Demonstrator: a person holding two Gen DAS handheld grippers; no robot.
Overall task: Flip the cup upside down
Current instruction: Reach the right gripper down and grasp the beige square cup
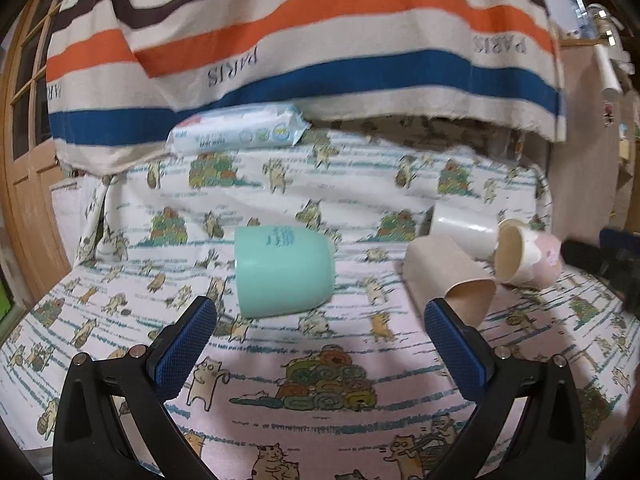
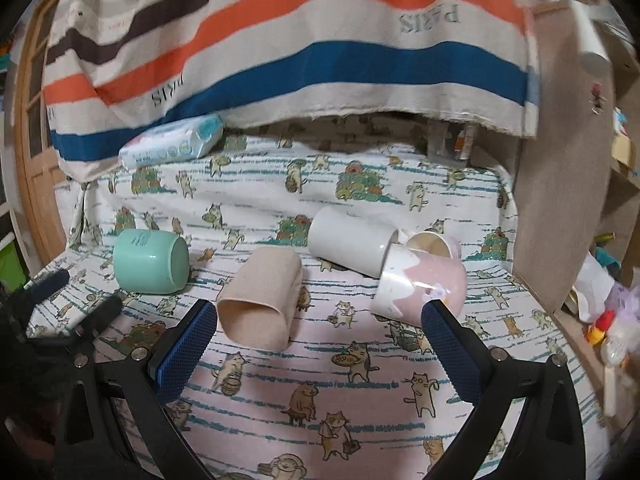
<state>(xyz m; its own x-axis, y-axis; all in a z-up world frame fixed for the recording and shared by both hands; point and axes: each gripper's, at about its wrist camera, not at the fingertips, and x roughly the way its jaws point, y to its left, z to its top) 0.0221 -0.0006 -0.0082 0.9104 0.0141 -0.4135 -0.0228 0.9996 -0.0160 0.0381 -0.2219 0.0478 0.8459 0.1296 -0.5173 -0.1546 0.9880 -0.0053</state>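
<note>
Several cups lie on their sides on the cat-print cloth. A mint green cup (image 1: 282, 270) lies just beyond my left gripper (image 1: 320, 312), which is open and empty; it also shows in the right wrist view (image 2: 150, 262). A beige cup (image 1: 450, 278) (image 2: 262, 294) lies near my left gripper's right finger and between the fingers of my right gripper (image 2: 320, 316), which is open and empty. A white cup (image 2: 350, 242) and a pink and white cup (image 2: 420, 284) lie touching each other further right.
A pack of wet wipes (image 1: 236, 128) (image 2: 172, 144) lies at the back left. A striped cloth (image 1: 304, 40) hangs behind the table. A brown board (image 2: 560, 160) stands at the right edge, with clutter (image 2: 608, 320) beyond it. The left gripper (image 2: 64, 304) shows at the left of the right wrist view.
</note>
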